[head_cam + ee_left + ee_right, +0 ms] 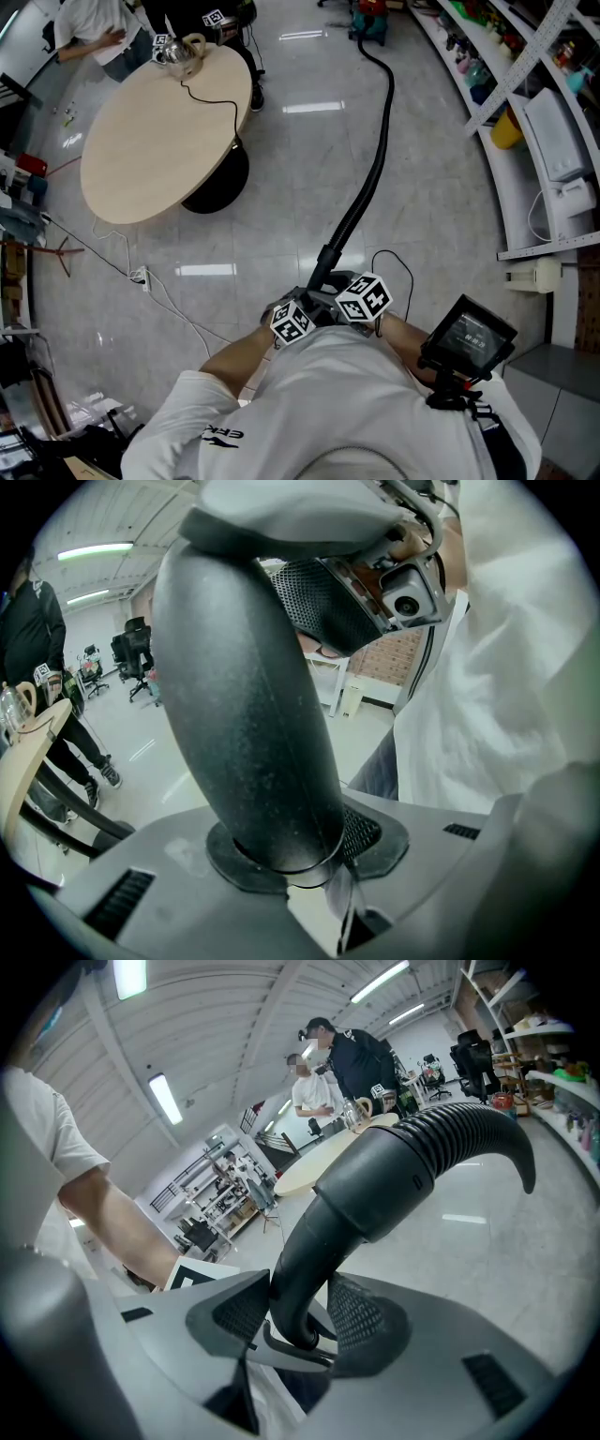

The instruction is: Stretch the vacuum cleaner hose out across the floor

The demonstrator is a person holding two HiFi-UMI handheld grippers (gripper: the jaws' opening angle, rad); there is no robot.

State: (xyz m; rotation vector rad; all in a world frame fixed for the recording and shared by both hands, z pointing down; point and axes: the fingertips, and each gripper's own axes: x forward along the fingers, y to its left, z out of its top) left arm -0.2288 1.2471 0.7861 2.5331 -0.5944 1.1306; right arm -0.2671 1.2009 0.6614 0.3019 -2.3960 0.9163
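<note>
Presently both grippers sit close together at the near end of the floor (281, 216), right in front of the person's white shirt (356, 403), and both hold the vacuum cleaner hose (375, 169).

The left gripper (281, 855) has its jaws closed on the thick, smooth black tube (244, 714) at the end of the hose. The tube fills the gap between the pads and rises steeply away from them.

The right gripper (295, 1321) has its jaws clamped on a thinner curved part of that same end piece. Just beyond the jaws the piece widens into a smooth cuff (375, 1185), and the ribbed hose bends away past it.

In the head view the two marker cubes lie side by side, the left one (291, 323) slightly nearer the person than the right one (364, 298).

From the grippers the hose runs along the floor towards its far edge in a long, gently curved line. It ends at the cleaner's teal and red body (368, 21) by the top of the head view.

A round table (159, 131) stands on the left part of the floor, well apart from the hose. Shelves (553, 141) line the right edge. A thin white cable (169, 300) trails over the floor left of the grippers.
</note>
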